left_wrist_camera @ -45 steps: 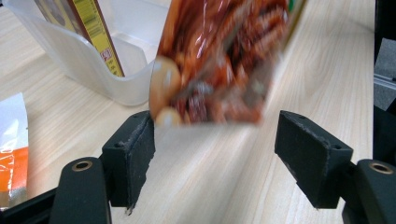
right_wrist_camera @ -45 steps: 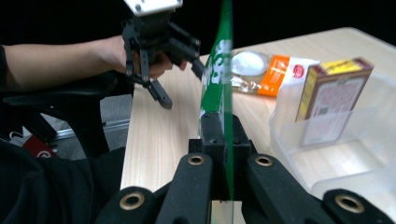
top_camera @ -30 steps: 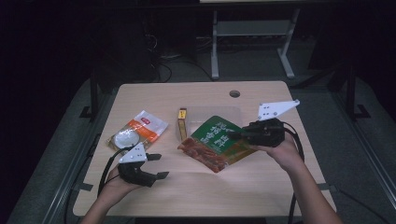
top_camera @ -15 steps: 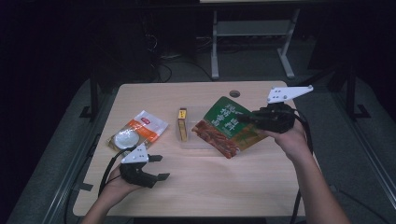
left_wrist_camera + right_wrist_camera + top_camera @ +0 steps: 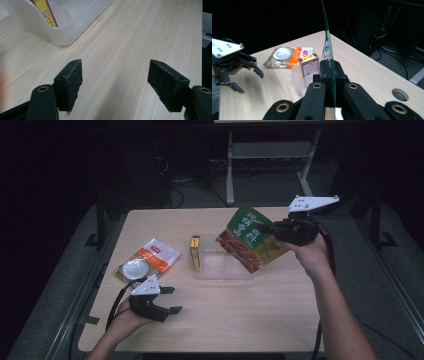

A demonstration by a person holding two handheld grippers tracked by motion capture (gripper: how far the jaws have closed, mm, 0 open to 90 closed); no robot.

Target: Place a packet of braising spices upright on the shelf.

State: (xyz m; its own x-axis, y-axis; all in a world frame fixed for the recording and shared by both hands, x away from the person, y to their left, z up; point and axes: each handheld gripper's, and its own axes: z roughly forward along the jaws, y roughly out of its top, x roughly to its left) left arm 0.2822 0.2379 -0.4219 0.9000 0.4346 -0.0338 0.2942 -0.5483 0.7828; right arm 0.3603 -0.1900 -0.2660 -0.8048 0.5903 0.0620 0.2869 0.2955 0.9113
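The right gripper pinches a green snack bag by its edge above the clear bin, apparently for a level, centred lowering, while the left gripper waits open on the desk.

My high view looks forward and down over the whole pale wooden table, my left gripper view skims close over its boards toward the clear plastic tub, my right gripper view faces back across, sharing that tub.
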